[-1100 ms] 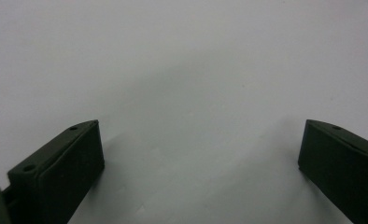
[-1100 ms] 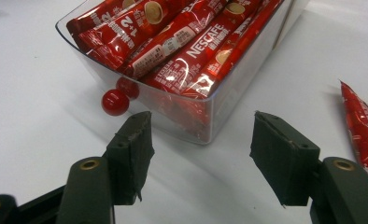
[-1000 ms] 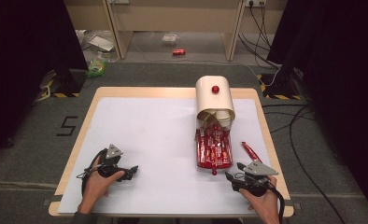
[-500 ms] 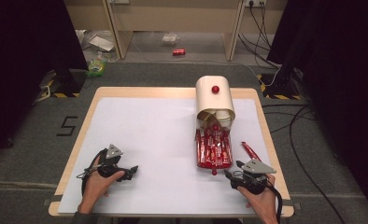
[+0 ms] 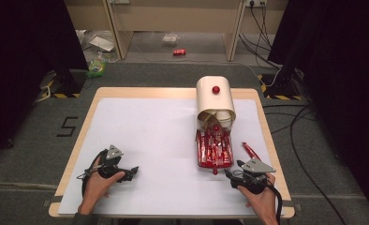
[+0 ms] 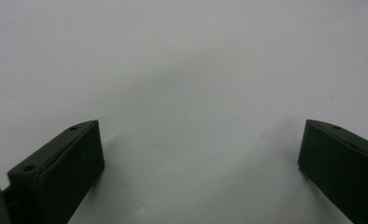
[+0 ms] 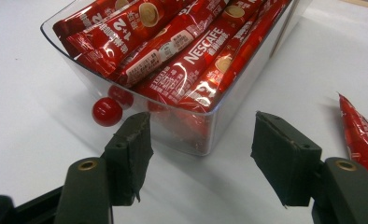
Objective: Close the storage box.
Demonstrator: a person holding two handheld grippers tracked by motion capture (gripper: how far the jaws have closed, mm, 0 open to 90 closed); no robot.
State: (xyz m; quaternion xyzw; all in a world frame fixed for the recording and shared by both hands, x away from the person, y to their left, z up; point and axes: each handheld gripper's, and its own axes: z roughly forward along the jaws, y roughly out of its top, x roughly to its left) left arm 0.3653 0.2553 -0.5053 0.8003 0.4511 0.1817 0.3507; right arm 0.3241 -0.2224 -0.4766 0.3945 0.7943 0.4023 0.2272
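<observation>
Sachets (image 7: 173, 60) of red instant coffee fill a clear drawer (image 7: 205, 135) pulled out from a cream dispenser box (image 5: 215, 101) toward the near right of the white surface (image 5: 154, 140), with the right claw (image 7: 201, 149) poised just in front of its near wall, jaws wide and holding nothing. One stray sachet (image 5: 251, 151) lies loose on the surface just right of the drawer. A red knob (image 7: 106, 111) juts from the drawer's front, left of the claw's line. The risk appears to be a misjudged approach: jaws this wide could straddle the clear wall rather than a sachet, shove the drawer back into the box, or snag the slippery packets so several lift and spill. At the near left of the surface, well apart, the left claw (image 6: 196, 154) rests over bare surface, jaws also spread wide and empty, offering no brace for the drawer
</observation>
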